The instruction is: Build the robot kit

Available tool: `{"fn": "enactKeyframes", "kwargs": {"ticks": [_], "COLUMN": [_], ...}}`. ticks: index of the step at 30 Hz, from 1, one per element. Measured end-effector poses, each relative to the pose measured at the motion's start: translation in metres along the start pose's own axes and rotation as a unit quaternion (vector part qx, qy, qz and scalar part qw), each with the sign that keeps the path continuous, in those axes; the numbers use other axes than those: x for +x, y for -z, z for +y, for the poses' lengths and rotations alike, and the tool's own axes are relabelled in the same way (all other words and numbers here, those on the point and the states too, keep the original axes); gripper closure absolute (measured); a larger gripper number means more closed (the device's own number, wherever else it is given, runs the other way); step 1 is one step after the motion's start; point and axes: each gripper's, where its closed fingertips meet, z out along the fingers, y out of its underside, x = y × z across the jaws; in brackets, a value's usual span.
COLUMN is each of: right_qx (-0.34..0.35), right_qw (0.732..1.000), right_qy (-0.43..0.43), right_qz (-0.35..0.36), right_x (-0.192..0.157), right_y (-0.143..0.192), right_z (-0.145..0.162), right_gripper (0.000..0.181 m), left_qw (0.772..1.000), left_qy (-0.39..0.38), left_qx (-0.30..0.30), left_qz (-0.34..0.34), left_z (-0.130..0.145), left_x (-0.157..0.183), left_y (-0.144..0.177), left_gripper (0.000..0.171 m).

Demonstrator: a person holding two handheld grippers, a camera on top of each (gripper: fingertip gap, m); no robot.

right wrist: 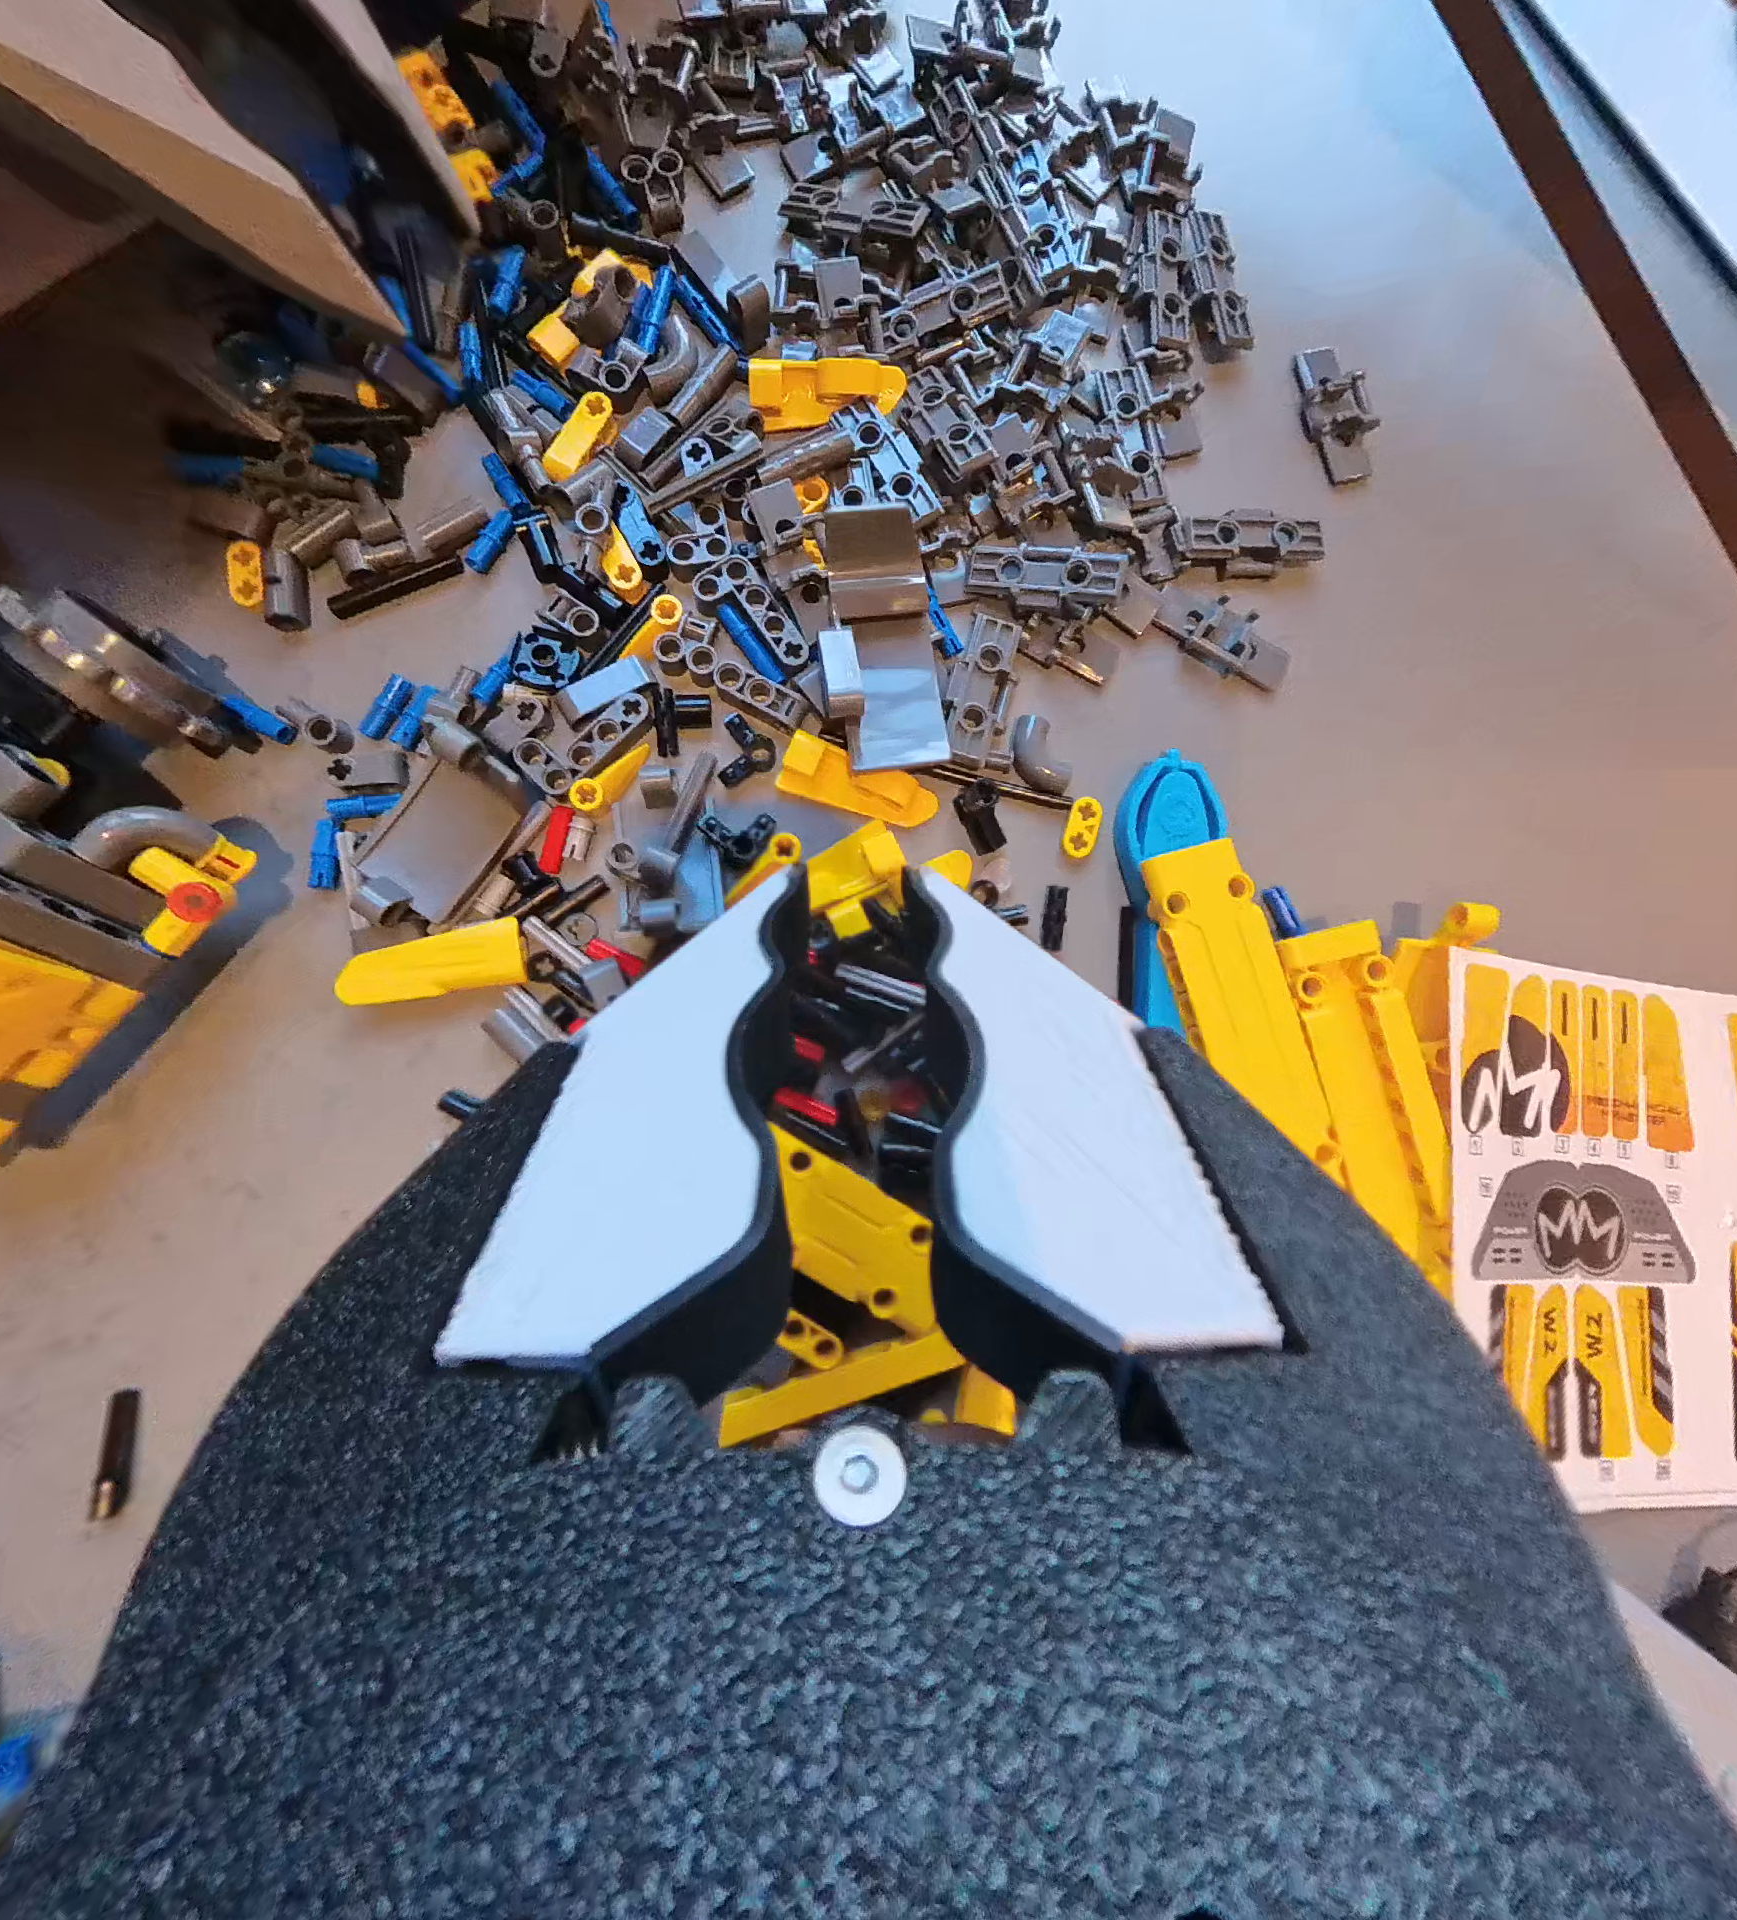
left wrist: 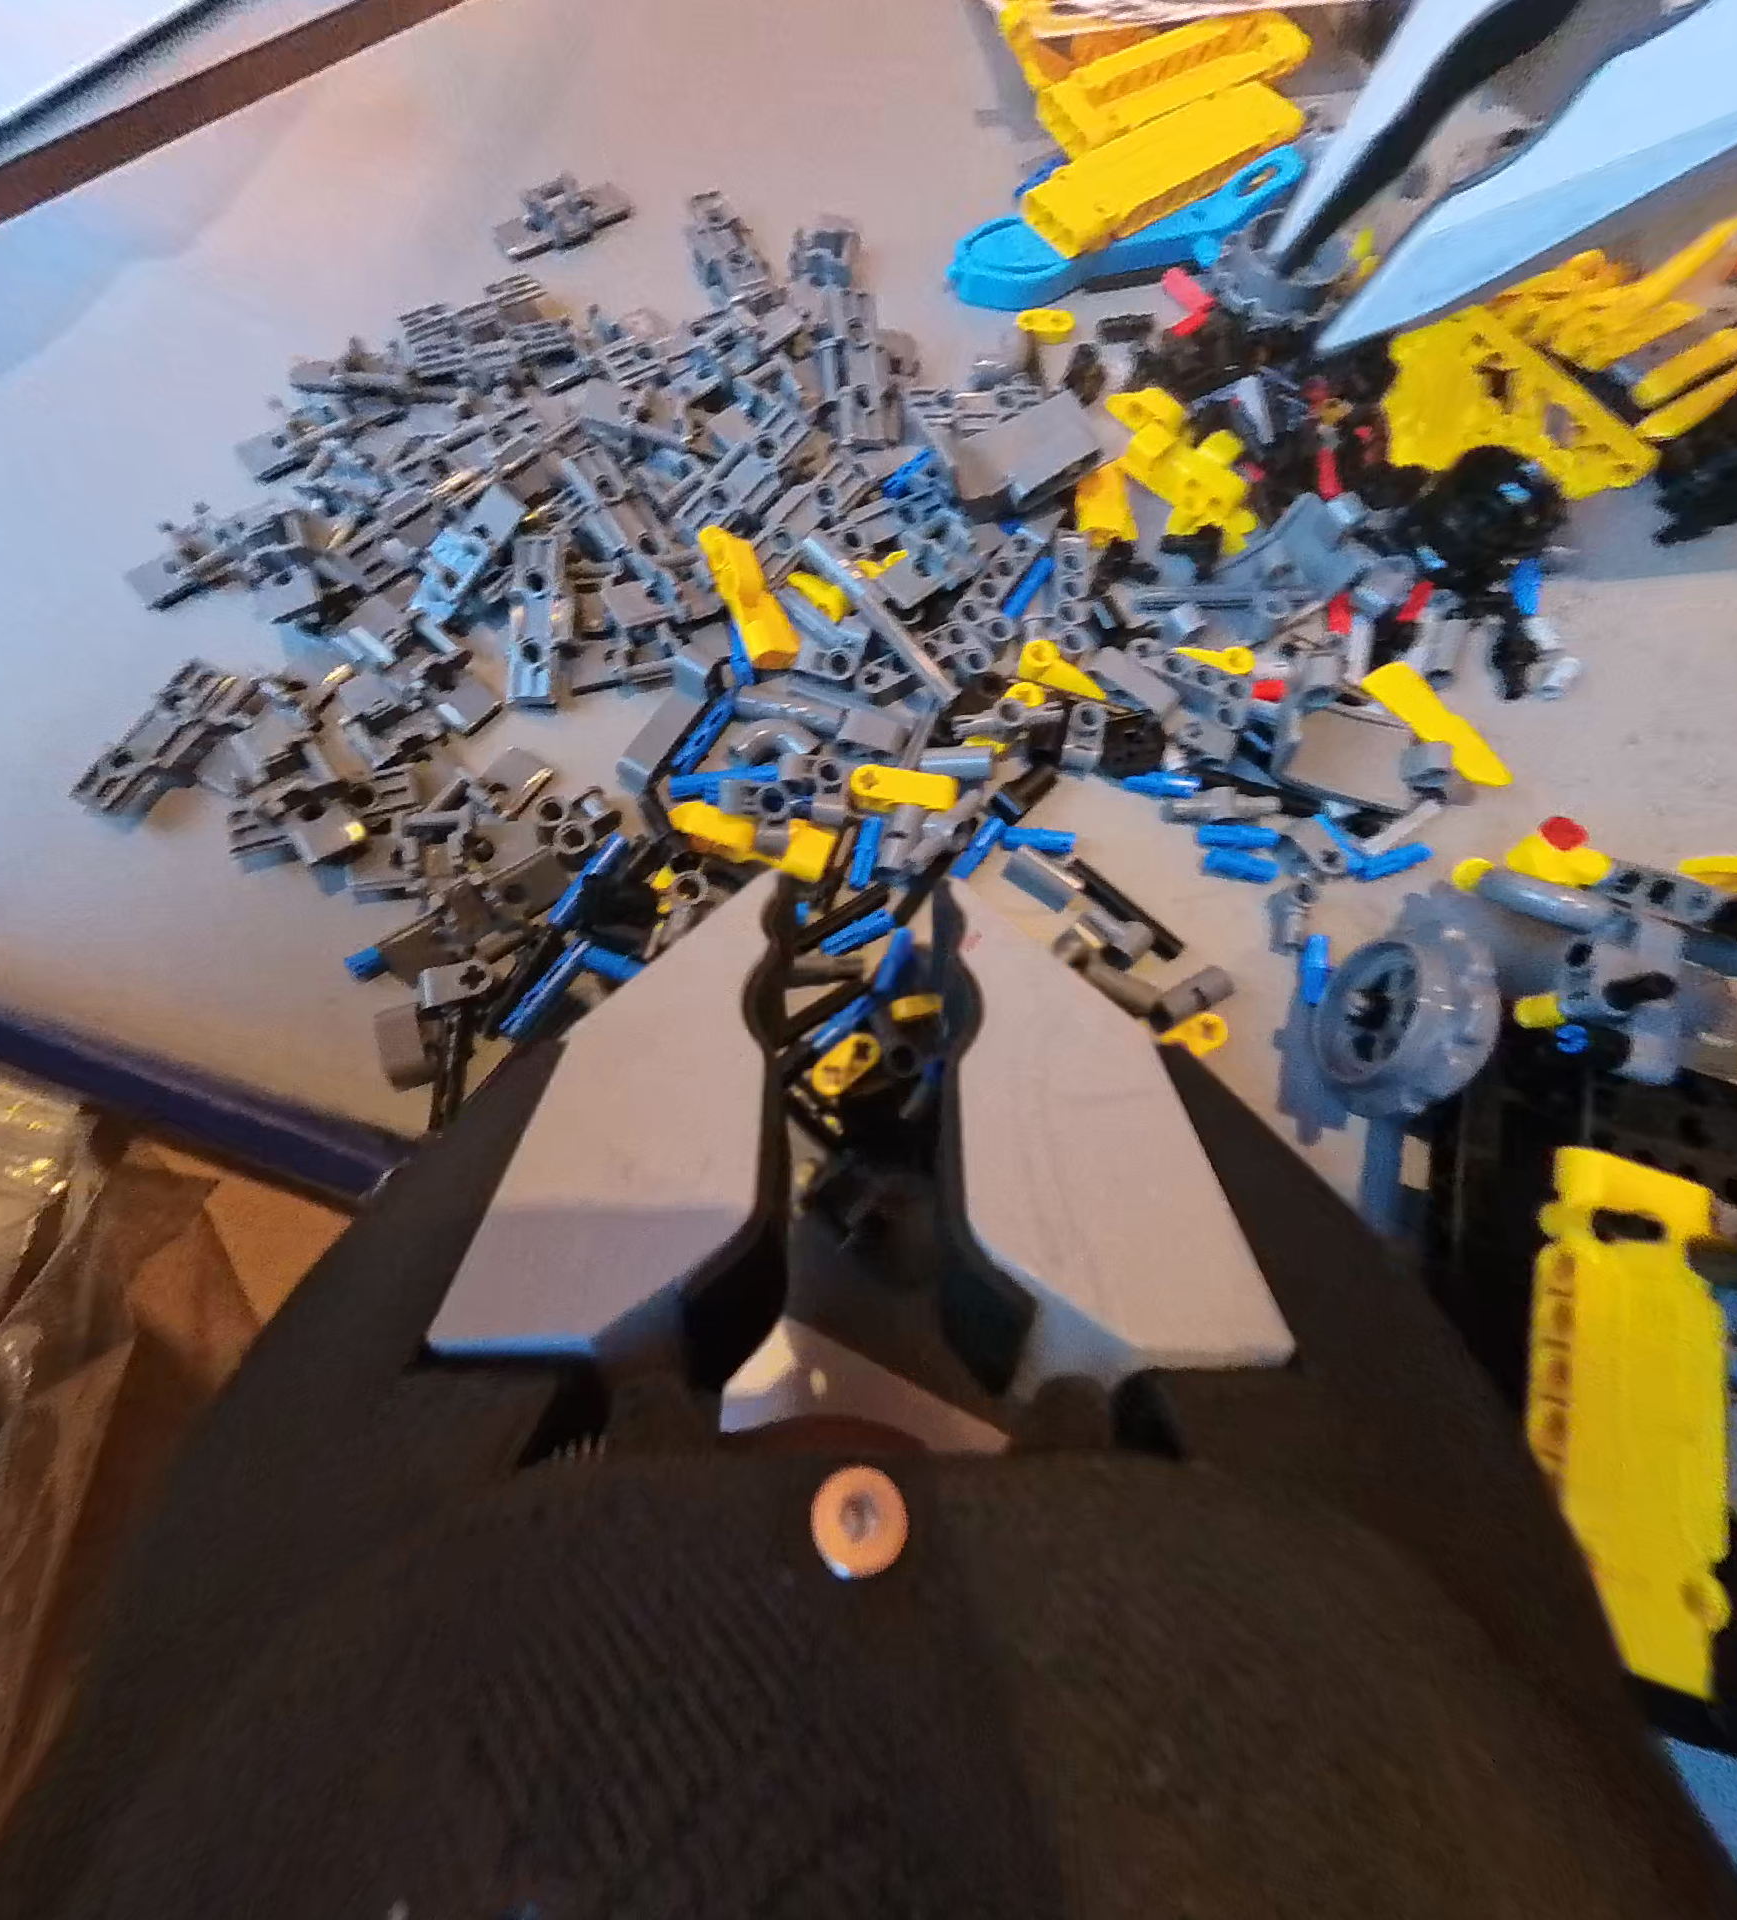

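Your left hand-held gripper (left wrist: 848, 904) hangs low over blue pins (left wrist: 957, 862) and black axles at the near edge of the grey brick pile (right wrist: 999, 343), fingers parted a little with nothing between them. Your right hand-held gripper (right wrist: 853, 883) also stands slightly open and empty, over small black and red pins (right wrist: 843, 1049) beside the long yellow panels (right wrist: 1290, 1039) and a blue tool (right wrist: 1170, 821). If you pick here, settle on one loose piece; pins lie crossed, so close slowly and squarely on the worktop (right wrist: 1466, 727).
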Motion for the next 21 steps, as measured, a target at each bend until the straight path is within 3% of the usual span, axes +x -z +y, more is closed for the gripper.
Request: {"fn": "enactKeyframes", "kwargs": {"ticks": [4,9,13,16,21], "right_qx": [0.040,0.068,0.087,0.090,0.022], "right_qw": [0.999,0.997,0.995,0.990,0.996], "right_qy": [0.007,0.018,-0.014,-0.058,-0.078], "right_qz": [0.011,0.035,0.056,0.091,0.036], "right_x": [0.005,0.005,0.016,0.039,0.028], "right_y": [0.005,0.021,0.035,0.044,0.029], "right_z": [-0.001,0.005,0.015,0.026,0.054], "right_gripper": [0.165,0.168,0.170,0.169,0.164], "left_qw": [0.999,0.995,0.998,0.999,0.996], "left_qy": [-0.024,-0.092,-0.063,-0.044,-0.042], "left_qx": [-0.014,-0.035,-0.028,-0.020,-0.076], "left_qz": [0.035,0.012,0.002,-0.019,0.000], "left_z": [-0.010,-0.033,-0.044,-0.041,-0.013], "left_x": [0.014,0.013,0.008,0.004,0.008], "left_y": [-0.008,-0.018,-0.021,-0.021,-0.021], "left_gripper": [0.153,0.169,0.167,0.159,0.150]}}
